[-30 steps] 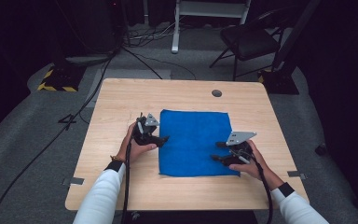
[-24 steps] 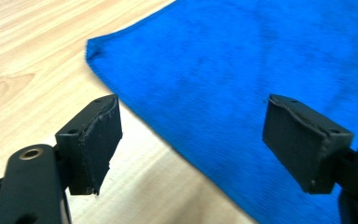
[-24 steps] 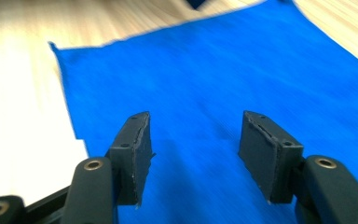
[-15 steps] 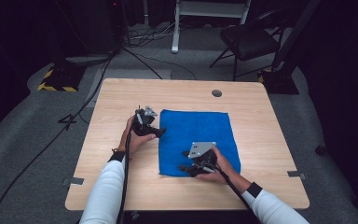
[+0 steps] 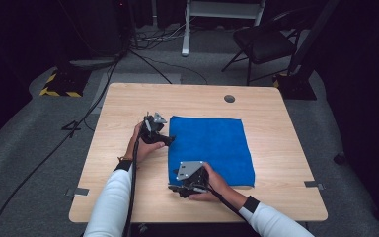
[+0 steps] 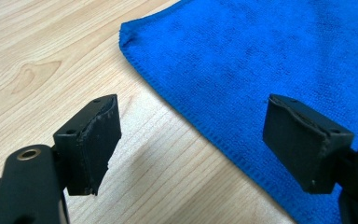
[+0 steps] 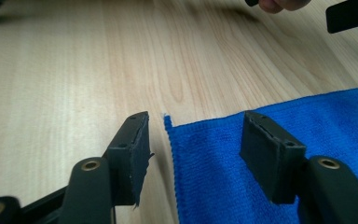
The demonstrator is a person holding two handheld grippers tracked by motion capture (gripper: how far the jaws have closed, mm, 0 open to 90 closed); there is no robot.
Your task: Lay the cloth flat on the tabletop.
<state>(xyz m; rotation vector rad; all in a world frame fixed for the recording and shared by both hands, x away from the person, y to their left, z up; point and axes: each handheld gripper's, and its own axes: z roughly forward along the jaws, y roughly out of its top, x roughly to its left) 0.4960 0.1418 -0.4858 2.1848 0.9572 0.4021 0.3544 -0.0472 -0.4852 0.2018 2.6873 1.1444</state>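
Observation:
A blue cloth [image 5: 209, 148] lies flat on the wooden table [image 5: 286, 128]. My left gripper [image 5: 166, 140] sits at the cloth's left edge, near the far-left corner. In the left gripper view it [image 6: 193, 107] is open, one jaw over bare wood and the other over the cloth [image 6: 270, 51], with the hem running between them. My right gripper [image 5: 177, 189] is at the cloth's near-left corner. In the right gripper view it [image 7: 198, 123] is open, its jaws standing either side of that corner of the cloth [image 7: 270, 140], holding nothing.
A round grommet hole [image 5: 229, 98] sits near the table's far edge. Bare wood lies left of the cloth and along the near edge. A chair [image 5: 266, 42] and cables [image 5: 143, 54] are on the floor beyond the table. The left gripper's jaw [image 7: 349, 14] shows far off in the right gripper view.
My right gripper has moved left along the cloth's near edge, from the near-right area to the near-left corner. The left gripper has stayed at the left edge.

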